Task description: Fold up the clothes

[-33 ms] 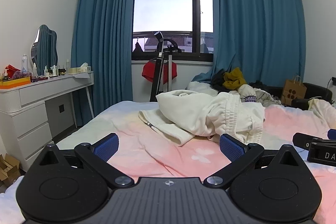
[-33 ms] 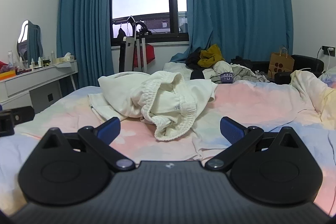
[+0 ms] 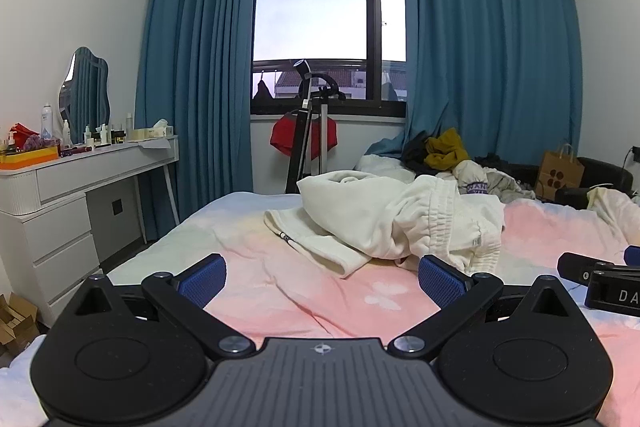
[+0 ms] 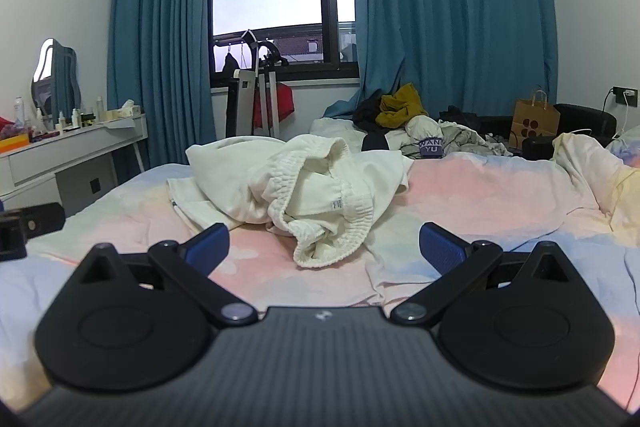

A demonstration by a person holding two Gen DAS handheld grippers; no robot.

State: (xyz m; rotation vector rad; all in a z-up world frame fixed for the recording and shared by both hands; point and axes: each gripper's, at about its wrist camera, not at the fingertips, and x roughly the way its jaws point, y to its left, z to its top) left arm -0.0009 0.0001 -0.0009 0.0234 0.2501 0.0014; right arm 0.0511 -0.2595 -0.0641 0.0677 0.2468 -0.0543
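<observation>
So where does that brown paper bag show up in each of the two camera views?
Left wrist view: the brown paper bag stands far right, behind the bed.
Right wrist view: the bag stands right of centre, behind the bed.
Shared landmark: the mustard garment on the pile lies left of it.

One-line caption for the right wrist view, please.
Open right gripper hovers over the bed, facing crumpled cream pants, waistband toward the camera, not yet grasped.

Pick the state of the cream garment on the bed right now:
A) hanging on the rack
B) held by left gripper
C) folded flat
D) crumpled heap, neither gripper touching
D: the cream garment lies bunched on the bed, with the left gripper and right gripper both open short of it.
</observation>
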